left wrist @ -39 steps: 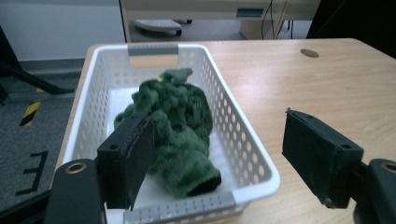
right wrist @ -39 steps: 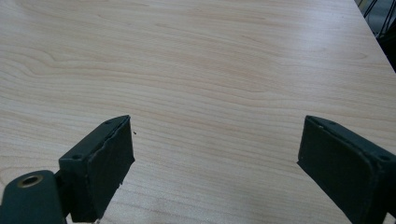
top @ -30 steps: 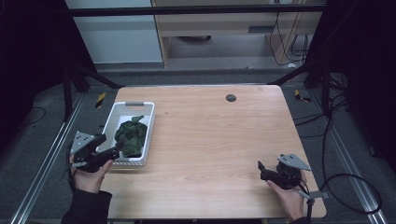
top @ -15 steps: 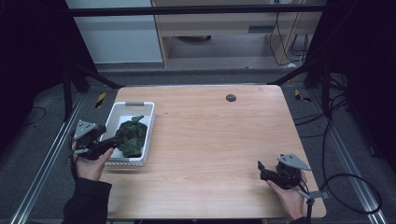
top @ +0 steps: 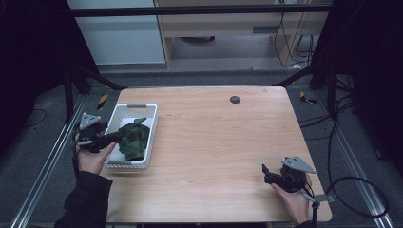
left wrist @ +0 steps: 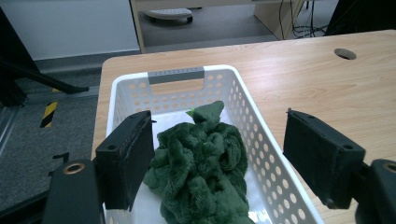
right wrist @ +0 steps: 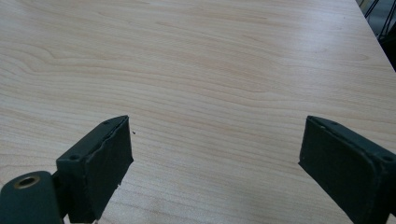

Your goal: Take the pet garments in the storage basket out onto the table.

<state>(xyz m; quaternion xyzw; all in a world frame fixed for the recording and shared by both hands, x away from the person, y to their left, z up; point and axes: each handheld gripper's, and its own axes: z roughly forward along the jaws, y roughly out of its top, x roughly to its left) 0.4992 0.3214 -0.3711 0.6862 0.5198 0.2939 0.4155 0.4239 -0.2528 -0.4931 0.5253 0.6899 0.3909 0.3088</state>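
Pale wood tabletop (top: 214, 142) carries a white basket (top: 124, 111) at 9 o'clock, where a green cloth (left wrist: 201, 172) is heaped. It lies at 12 o'clock from the left gripper (left wrist: 219, 163), jaws apart astride it; the right gripper (top: 272, 175) is held agape at 5 o'clock.

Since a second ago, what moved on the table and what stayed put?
The left gripper moved up along the white basket and in over its edge, toward the green cloth. Its fingers are open on either side of the cloth, not gripping it. The right gripper, basket and cloth stayed where they were.
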